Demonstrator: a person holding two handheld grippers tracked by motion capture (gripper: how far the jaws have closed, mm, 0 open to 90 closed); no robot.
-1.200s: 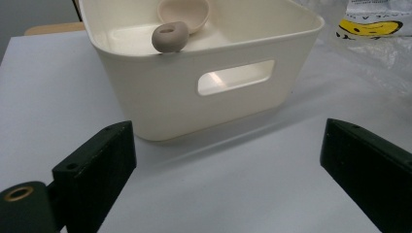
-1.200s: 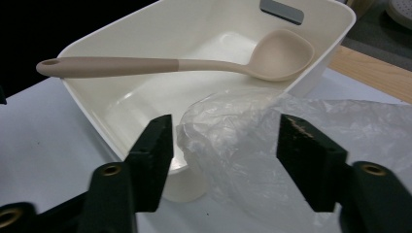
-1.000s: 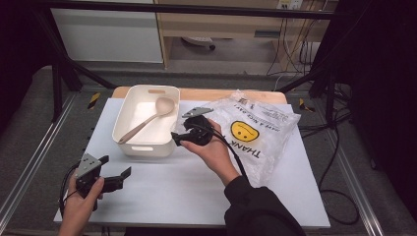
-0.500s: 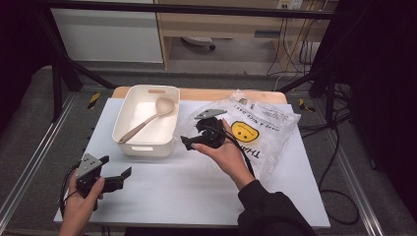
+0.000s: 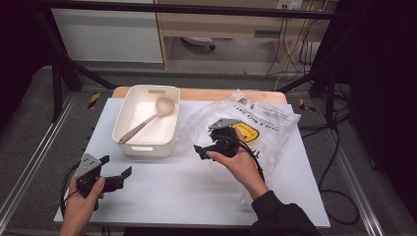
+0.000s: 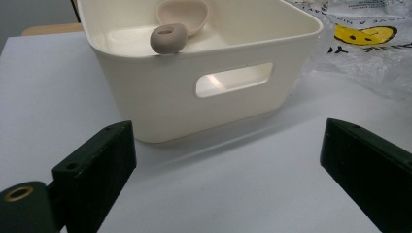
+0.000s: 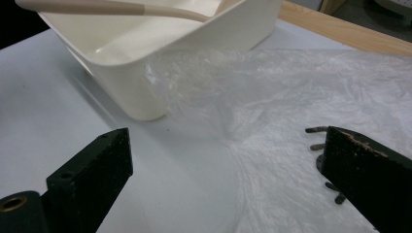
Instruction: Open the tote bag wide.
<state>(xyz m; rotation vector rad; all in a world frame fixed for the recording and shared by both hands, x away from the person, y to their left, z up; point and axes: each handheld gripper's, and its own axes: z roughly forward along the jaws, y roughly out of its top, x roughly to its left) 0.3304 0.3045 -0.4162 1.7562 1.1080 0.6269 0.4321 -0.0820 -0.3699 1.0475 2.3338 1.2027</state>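
Observation:
A white plastic bin [image 5: 147, 147] stands at the table's back left, with a beige spoon [image 5: 147, 120] lying slantwise in it. To its right lies a crumpled clear bag [image 5: 265, 120] printed with a yellow smiley. My right gripper [image 5: 200, 150] hovers over the bag's left edge, pointing left toward the bin. Its jaws have just been opening and stand open with nothing between them [image 7: 228, 170]; ahead are the bag [image 7: 316, 97] and bin corner [image 7: 131, 92]. My left gripper [image 5: 118, 166] is open at the front left, facing the bin's handle wall [image 6: 160, 102] and the spoon's handle end [image 6: 168, 38].
The white table top [image 5: 187, 196] has bare room between the two hands and in front of the bin. A wooden strip [image 5: 211, 94] runs along the far edge. Cables [image 5: 334, 147] hang off the right side.
My right hand has moved away from the bin, to the right and nearer the person, onto the bag's edge. The left hand has kept still.

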